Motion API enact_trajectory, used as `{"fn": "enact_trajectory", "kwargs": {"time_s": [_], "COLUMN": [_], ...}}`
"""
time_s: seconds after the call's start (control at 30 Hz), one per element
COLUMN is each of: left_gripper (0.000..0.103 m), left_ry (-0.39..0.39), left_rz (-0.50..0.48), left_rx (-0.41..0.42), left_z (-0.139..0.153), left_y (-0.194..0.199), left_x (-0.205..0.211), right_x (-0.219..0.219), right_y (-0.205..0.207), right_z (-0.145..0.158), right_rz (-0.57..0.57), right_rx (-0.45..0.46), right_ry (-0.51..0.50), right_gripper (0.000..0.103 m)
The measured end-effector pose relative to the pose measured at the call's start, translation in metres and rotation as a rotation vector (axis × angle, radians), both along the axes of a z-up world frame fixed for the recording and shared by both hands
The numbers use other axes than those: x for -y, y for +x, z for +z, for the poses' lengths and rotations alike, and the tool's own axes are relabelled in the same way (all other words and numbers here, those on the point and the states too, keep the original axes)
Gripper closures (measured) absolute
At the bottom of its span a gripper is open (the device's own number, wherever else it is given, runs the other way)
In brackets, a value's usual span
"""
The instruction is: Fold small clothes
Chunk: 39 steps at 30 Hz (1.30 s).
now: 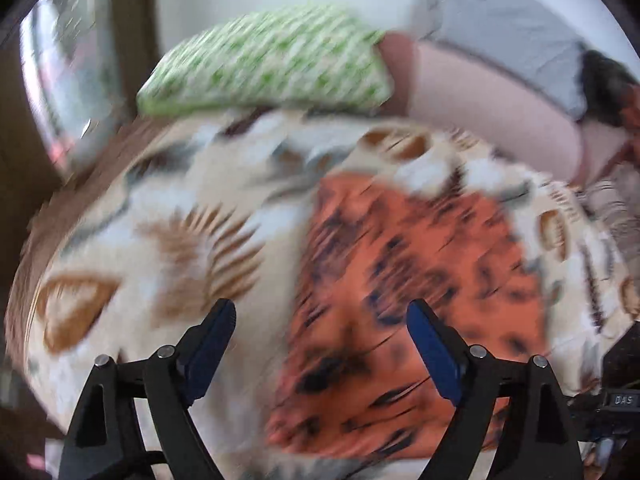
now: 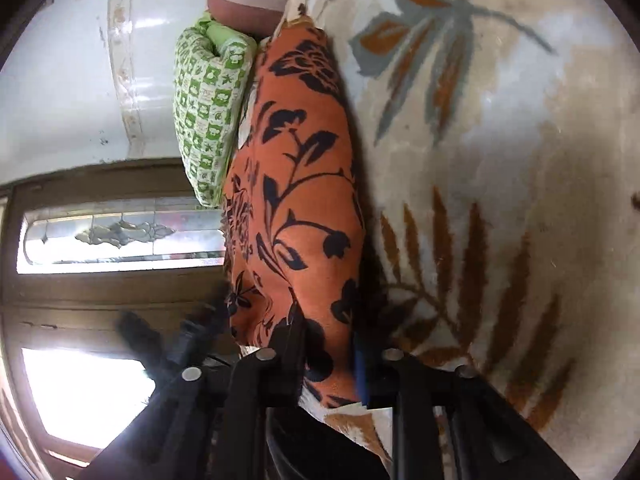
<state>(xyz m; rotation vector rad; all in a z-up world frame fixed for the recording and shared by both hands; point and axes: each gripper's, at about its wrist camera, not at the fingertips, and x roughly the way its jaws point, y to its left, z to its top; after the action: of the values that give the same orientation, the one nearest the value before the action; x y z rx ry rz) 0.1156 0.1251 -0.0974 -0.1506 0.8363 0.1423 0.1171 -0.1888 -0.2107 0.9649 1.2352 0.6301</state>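
Note:
An orange garment with a black flower print (image 1: pixel 404 280) lies on a cream blanket with brown and grey leaf patterns (image 1: pixel 160 240). My left gripper (image 1: pixel 320 320) is open and empty above the garment's near left edge; this view is blurred by motion. In the right wrist view, my right gripper (image 2: pixel 326 356) is shut on the near edge of the orange garment (image 2: pixel 296 184), which stretches away from its fingers along the blanket (image 2: pixel 500 160).
A green and white patterned pillow (image 1: pixel 264 64) lies at the blanket's far edge, also in the right wrist view (image 2: pixel 208 92). A person's bare leg in grey shorts (image 1: pixel 492 92) rests beside it. A white tiled wall and a wooden window frame (image 2: pixel 120 236) stand beyond the bed.

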Motion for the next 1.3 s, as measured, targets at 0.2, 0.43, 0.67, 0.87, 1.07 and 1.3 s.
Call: {"fn": "enact_trajectory", "kwargs": {"time_s": [0.2,0.43,0.67,0.87,1.07,1.3], "left_gripper": [0.015,0.012,0.011,0.011,0.008,0.008], "left_ry": [0.087,-0.034,-0.057,-0.068,-0.07,-0.079], "left_rz": [0.014,0.042,0.041,0.037,0.033,0.032], "left_rx": [-0.176,-0.173,-0.169,-0.165,-0.155,-0.151], "left_z": [-0.063,-0.075,-0.081,-0.08,-0.082,-0.082], "left_y": [0.037,0.031,0.035,0.034,0.035,0.035], "left_x": [-0.009,-0.025,-0.029,-0.031,-0.032,-0.033], "right_x": [0.027,-0.024,-0.012,-0.018,-0.045,-0.057], "right_y": [0.034,0.065,0.065,0.132,0.145,0.153], "right_z": [0.035,0.017,0.017,0.011,0.034,0.04], "right_rz": [-0.109,0.011,-0.052,-0.061,-0.008,0.005], "right_rx": [0.148,0.079,0.061,0.03,0.143,0.148], "right_ry": [0.033,0.017,0.045,0.0,-0.098,-0.168], "right_gripper": [0.006,0.07,0.025,0.005,0.076,0.051]}}
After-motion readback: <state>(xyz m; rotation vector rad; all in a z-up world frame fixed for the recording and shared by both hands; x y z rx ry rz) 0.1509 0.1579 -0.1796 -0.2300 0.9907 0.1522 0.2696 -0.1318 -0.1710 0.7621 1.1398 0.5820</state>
